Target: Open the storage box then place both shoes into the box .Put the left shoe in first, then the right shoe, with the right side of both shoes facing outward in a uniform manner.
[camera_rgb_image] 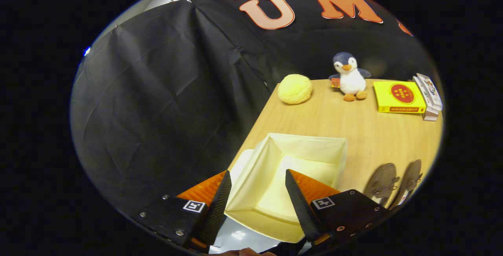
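We see yellow ball (295, 88), penguin toy (350, 76), yellow box (399, 97) far across worktop (365, 134). Storage box (290, 177) open between spread hand-held gripper (257, 177) fingers; shoes (393, 183) beside it, toes away.

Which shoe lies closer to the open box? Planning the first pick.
The shoe beside the storage box; the other shoe lies beyond it.

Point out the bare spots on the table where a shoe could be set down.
Bare wood lies between the open storage box and the yellow ball, penguin and yellow carton. Beside the box, the two shoes crowd the table. The gripper hangs open over the box.
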Available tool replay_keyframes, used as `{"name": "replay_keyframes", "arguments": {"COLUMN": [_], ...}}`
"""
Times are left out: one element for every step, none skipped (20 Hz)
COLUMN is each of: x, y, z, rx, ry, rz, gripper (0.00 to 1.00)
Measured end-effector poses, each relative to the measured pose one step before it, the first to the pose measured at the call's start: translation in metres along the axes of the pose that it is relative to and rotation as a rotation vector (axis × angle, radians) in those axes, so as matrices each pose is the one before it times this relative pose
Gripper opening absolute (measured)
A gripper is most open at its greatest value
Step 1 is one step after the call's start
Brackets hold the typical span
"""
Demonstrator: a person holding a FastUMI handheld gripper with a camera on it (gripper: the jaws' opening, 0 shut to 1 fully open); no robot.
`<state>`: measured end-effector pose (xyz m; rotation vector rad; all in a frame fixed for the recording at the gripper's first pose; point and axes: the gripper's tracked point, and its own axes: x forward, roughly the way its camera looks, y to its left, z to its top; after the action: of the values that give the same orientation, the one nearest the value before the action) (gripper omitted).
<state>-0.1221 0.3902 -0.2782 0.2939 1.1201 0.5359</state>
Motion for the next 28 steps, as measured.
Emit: {"name": "replay_keyframes", "arguments": {"x": [-0.00592,-0.00363,0.00028,-0.00279,-0.00235,-0.00271,-0.00141,-0.00308,0.00074,0.00364,0.00246,0.00252,0.00395,0.00530,0.00612,0.00394,0.00487,0.00545,0.00482,0.00564,0.00605,0.00469,0.00588,0.00617,0.00578,0.00603,0.00538,0.00402], "y": [-0.02105,-0.02102,-0.01589,-0.01795,-0.01808,-0.01962,-0.01894,-0.01954,-0.01869,-0.01794,-0.01366,-0.01382,-0.01292,-0.01014,-0.00760,-0.01012,-0.00865,-0.00528,-0.00380,-0.00174,-0.00060,-0.00100,-0.00103,-0.00217,-0.00232,0.00258,0.00411,0.00144], "z": [-0.00383,-0.00326,-0.00513,-0.00546,-0.00502,-0.00677,-0.00917,-0.01127,-0.01171,-0.01142,-0.01114,-0.01276,-0.01160,-0.01105,-0.01071,-0.00991,-0.00491,-0.00108,-0.00027,-0.00182,-0.00016,-0.00158,0.00102,0.00244,0.00175,-0.00203,-0.00159,-0.00234], "rx": [-0.01737,-0.00552,0.00561,0.01190,0.01090,0.00780,0.00456,0.00078,-0.00187,-0.00483,-0.00600,0.00196,0.00977,0.01272,0.00756,0.00451,-0.00243,-0.00461,-0.00553,-0.00422,-0.00170,-0.00109,-0.00558,-0.01893,-0.02254,-0.01550,-0.00791,-0.00194], "ry": [-0.00401,-0.00676,0.00087,-0.00019,-0.00416,-0.00391,0.00036,0.01210,0.01733,0.01595,0.01498,0.01007,0.01174,0.01290,0.02375,0.02638,0.01532,0.00032,-0.00160,0.00221,0.00477,0.00507,-0.00503,-0.01153,-0.01335,-0.00124,0.00261,0.00511], "rz": [-0.04225,-0.03470,-0.02773,-0.02364,-0.02573,-0.03093,-0.03418,-0.03474,-0.03015,-0.02940,-0.02075,-0.02380,-0.02409,-0.01289,-0.00850,-0.01844,-0.01982,-0.01021,-0.00776,0.00392,0.00469,0.00519,0.00043,-0.00847,-0.01259,0.00499,0.00914,0.00538], "gripper": [0.86,0.86,0.86,0.86,0.86,0.86,0.86,0.86,0.86,0.86,0.86,0.86,0.86,0.86,0.85,0.83,0.80,0.79,0.77,0.76,0.73,0.72,0.69,0.67,0.65,0.63,0.57,0.51]}}
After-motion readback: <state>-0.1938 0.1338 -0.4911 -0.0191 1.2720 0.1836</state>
